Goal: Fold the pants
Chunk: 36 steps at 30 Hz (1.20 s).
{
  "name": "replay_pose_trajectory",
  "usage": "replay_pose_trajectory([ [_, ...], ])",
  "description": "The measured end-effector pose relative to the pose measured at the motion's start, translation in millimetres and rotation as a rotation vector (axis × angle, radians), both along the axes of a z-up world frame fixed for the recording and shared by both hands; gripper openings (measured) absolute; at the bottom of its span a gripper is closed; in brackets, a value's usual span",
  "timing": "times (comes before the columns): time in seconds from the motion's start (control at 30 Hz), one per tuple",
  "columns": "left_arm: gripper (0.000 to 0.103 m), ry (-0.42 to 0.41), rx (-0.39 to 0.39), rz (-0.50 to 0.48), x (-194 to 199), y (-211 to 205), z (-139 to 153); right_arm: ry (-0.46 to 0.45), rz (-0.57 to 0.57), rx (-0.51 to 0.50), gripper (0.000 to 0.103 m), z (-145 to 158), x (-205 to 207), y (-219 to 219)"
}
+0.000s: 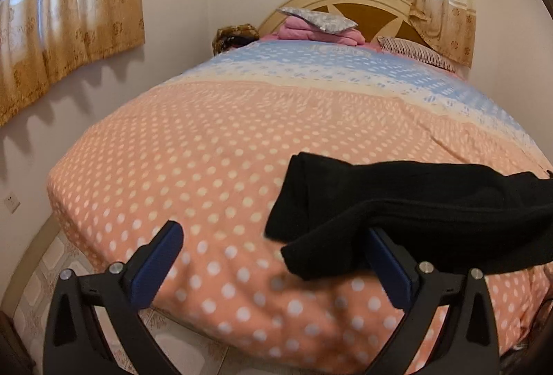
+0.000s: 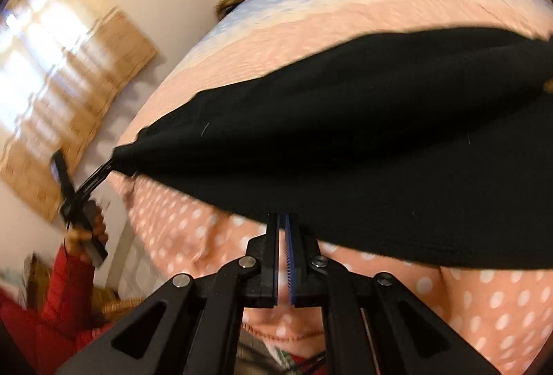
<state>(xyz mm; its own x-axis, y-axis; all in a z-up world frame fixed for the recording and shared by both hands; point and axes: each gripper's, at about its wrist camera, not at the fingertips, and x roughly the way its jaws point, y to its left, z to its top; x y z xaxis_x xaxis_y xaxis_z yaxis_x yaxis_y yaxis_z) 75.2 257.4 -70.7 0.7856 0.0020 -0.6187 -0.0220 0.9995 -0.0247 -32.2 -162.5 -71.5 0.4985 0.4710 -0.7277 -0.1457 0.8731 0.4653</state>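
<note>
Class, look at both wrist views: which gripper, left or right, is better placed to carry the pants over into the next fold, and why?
Right. The right gripper is shut on the pants' edge, so it can likely pull the cloth across. The left gripper stands open, with cloth only draped over one finger.

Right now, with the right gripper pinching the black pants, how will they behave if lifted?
Black pants look floppy: they drape over the left gripper's finger and sag from the right gripper. Probably light. Likely to drag on the polka-dot bedspread, not slide cleanly.

So I count one pair of black pants, one bed, two curtains, one striped pillow, and my two grippers.
</note>
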Motion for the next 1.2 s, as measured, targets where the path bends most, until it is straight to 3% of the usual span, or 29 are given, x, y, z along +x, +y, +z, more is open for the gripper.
replay_pose_trajectory([
  [0.17,0.103,0.005,0.066,-0.029,-12,-10,5,-0.054,0.15,0.058,0.004,30,8,10],
  [0.37,0.103,0.153,0.121,-0.075,-30,-5,-11,-0.177,0.2,0.096,0.004,70,56,48],
  [0.47,0.103,0.184,0.044,-0.042,-46,6,-13,-0.22,0.191,-0.019,0.004,70,85,70],
  [0.57,0.102,0.186,-0.177,0.014,-54,15,-9,-0.166,0.182,-0.005,0.004,48,109,76],
  [0.63,0.091,0.194,-0.361,0.036,-53,15,-12,-0.103,0.158,0.014,0.004,29,114,71],
  [0.7,0.077,0.216,-0.453,0.046,-46,5,-17,-0.077,0.14,0.026,0.004,17,113,71],
  [0.73,0.069,0.222,-0.465,0.045,-43,-1,-18,-0.078,0.136,0.029,0.004,14,108,68],
  [0.77,0.067,0.228,-0.474,0.043,-39,-7,-18,-0.082,0.127,0.026,0.004,13,103,65],
  [0.97,0.067,0.291,-0.619,0.098,-26,-20,-35,-0.077,0.083,0.025,0.004,6,94,47],
  [1.1,0.066,0.249,-0.704,0.183,-24,-2,-38,-0.053,0.054,0.044,0.004,-4,95,38],
  [1.17,0.052,0.224,-0.7,0.21,-22,3,-33,-0.052,0.051,0.041,0.004,-7,93,39],
  [1.2,0.034,0.207,-0.674,0.208,-20,3,-28,-0.054,0.053,0.038,0.004,-7,92,39],
])
